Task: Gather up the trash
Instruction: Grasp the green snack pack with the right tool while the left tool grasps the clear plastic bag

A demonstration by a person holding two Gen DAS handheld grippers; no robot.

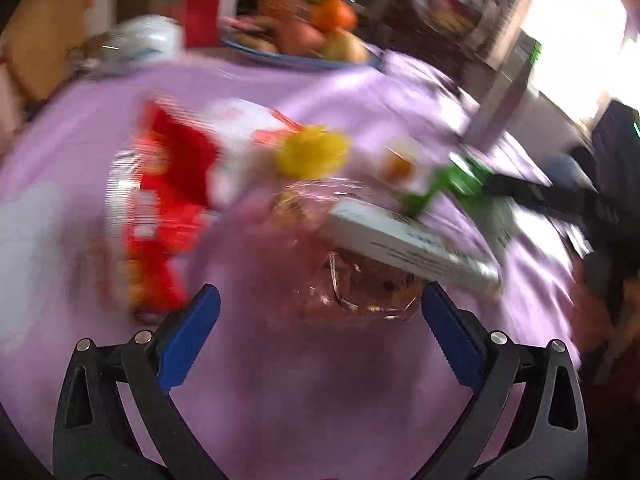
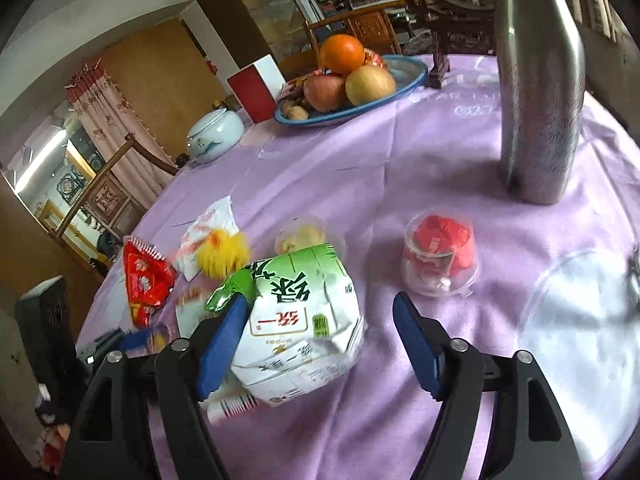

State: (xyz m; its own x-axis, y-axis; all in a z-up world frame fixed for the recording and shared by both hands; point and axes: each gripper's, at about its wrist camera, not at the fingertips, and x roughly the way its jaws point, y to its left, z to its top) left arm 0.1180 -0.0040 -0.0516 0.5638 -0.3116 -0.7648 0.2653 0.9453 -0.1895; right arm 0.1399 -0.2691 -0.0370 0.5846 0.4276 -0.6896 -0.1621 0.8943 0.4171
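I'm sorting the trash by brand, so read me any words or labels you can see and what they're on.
"统一" and "绿茶": on the crumpled green-and-white drink carton, printed upside down.
Tablecloth: white lettering, too faint to read.
Red snack wrapper and white box: print too blurred to read.

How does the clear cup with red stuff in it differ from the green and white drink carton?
The clear cup stands upright and keeps its round shape; the drink carton lies crushed on its side. The cup is see-through with red wrappers inside; the carton is opaque and printed. Both sit on the purple tablecloth.
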